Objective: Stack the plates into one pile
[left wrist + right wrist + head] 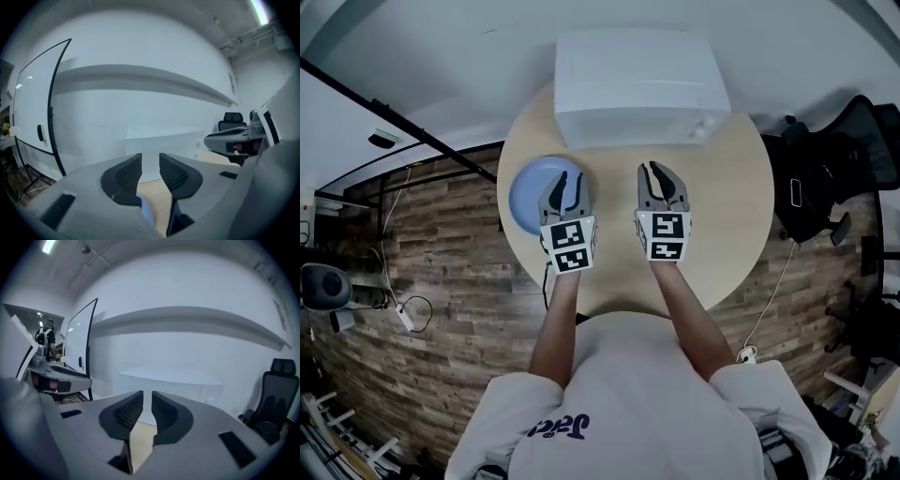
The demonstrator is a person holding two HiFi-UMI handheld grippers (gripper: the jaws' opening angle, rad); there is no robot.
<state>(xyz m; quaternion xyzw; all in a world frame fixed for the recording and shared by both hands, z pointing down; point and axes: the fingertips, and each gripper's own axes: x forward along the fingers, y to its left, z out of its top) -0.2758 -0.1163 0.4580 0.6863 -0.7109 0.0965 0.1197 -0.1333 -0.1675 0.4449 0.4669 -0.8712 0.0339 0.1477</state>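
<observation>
**A:** Which step is in hand?

**B:** Stacking looks finished, or not under way. Only one pale blue round plate (530, 195) shows on the round light wooden counter (727, 216). It lies just below and to the outer side of the left hand-held gripper (568, 181). I can't tell whether others sit beneath it.

**A:** And the next move?

**B:** If another plate turns up, it would need a level carry and a centred set-down on that blue one.

**A:** What do the jaws hold?

**B:** Nothing. The left jaws stand apart with a clear gap. The right hand-held gripper (660, 181), beside its partner, has its jaws nearly together with only a slit between them. Both point toward the white rectangular box (637, 84) ahead, touching nothing.
</observation>
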